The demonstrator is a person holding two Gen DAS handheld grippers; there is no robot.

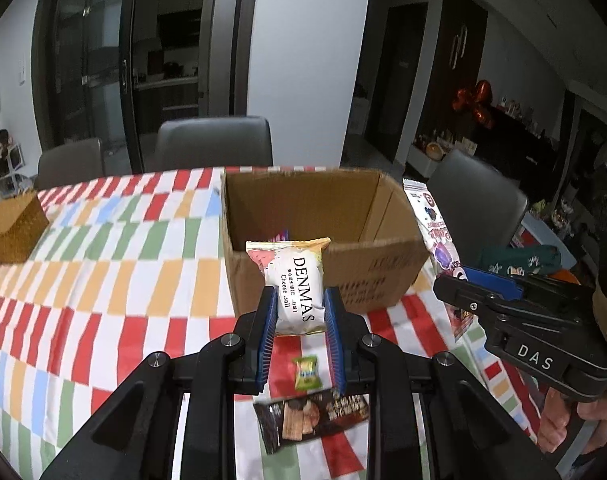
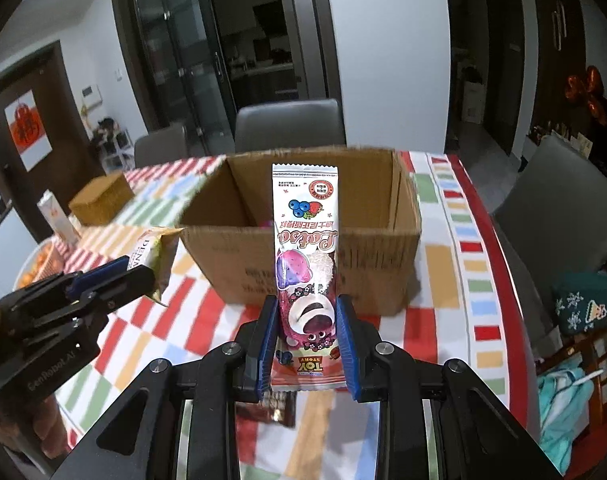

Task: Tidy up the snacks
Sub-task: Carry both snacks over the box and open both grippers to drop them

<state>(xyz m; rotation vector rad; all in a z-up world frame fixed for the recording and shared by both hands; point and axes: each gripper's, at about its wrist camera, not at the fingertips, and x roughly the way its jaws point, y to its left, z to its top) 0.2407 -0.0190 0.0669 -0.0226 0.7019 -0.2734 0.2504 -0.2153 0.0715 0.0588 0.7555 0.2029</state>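
My left gripper point(image 1: 299, 304) is shut on a white DENMAS cheese ball packet point(image 1: 297, 280) and holds it upright in front of the open cardboard box point(image 1: 383, 276). My right gripper point(image 2: 307, 312) is shut on a long pink Lotso snack packet point(image 2: 305, 248), held upright in front of the same box point(image 2: 383, 264). The right gripper also shows at the right of the left wrist view point(image 1: 463, 280), with its packet point(image 1: 435, 224) beside the box. The left gripper point(image 2: 139, 272) and its packet point(image 2: 153, 252) show at the left of the right wrist view.
A small green candy point(image 1: 306, 372) and a dark biscuit packet point(image 1: 311, 420) lie on the checkered tablecloth point(image 1: 103, 280) under my left gripper. A woven box point(image 1: 13, 228) stands at the far left. A bowl of oranges point(image 2: 35, 272) is at the left. Chairs surround the table.
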